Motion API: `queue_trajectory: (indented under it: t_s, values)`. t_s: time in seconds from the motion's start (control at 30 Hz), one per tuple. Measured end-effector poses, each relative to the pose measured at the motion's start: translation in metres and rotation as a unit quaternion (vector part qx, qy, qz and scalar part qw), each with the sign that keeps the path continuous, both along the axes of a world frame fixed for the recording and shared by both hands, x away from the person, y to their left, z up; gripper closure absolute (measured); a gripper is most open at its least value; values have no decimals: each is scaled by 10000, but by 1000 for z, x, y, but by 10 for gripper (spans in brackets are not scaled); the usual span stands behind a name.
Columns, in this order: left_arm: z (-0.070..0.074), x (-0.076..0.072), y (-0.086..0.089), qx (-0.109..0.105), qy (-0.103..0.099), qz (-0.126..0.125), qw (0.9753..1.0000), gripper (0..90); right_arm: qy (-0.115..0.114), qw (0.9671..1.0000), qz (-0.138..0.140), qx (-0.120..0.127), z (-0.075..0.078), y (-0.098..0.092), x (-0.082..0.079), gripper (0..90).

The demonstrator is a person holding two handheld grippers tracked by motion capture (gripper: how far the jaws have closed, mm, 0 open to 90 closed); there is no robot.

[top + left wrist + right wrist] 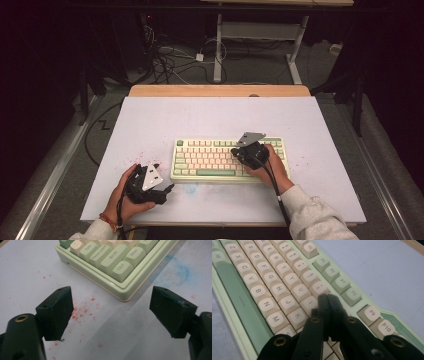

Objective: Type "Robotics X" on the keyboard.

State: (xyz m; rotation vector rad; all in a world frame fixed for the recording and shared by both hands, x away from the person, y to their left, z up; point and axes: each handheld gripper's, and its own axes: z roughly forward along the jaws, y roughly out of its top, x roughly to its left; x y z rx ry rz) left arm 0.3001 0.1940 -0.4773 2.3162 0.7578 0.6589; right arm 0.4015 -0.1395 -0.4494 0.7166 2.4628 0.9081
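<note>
Green keyboard [227, 159] lies under the closed right tongs [327, 298]; open left tongs [110, 312] sit beside its corner.

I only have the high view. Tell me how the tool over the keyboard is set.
Observer: The right tool has its jaws pressed together, tips over the cream keys near I and 8 of the pale green and cream plastic keyboard.
Operator: Report the left one.
Observer: The left tool is wide open with nothing between its jaws, pointing at the keyboard's Ctrl corner.
Operator: Describe the surface there.
Observer: The white table top has red specks by the left jaw and a blue smudge past that corner.
</note>
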Motion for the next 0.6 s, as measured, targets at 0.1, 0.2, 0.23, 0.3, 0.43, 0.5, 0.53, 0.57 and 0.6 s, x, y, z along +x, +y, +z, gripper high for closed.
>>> queue_trajectory:
  t_s: [0.1,0.2,0.23,0.3,0.43,0.5,0.53,0.57,0.6]
  values:
    - [-1,-1,-1,15,13,-20,10000,180,4,10000,-5,-87,-1,1,0,900]
    - [0,-1,-2,19,37,-43,10000,180,41,9999,-12,-133,-4,3,-1,900]
    - [-1,-1,-2,19,41,-39,10000,180,23,9999,-2,-153,-4,3,-2,900]
    - [-1,-1,-2,28,46,-46,10000,180,15,10000,20,-40,-1,2,-4,899]
    - [-1,0,-2,43,51,-48,10000,180,-33,9999,4,165,5,-4,-8,897]
    - [-1,0,-2,12,48,-34,10000,180,-58,9997,-6,250,8,-6,-9,883]
    - [-1,0,-3,18,43,-31,10000,180,-80,9994,20,326,9,-8,-10,869]
    - [-1,0,-3,24,43,-31,10000,180,-131,9992,18,368,11,-9,-11,852]
    - [-1,0,-3,28,47,-25,10000,180,-193,9990,12,402,12,-11,-13,849]
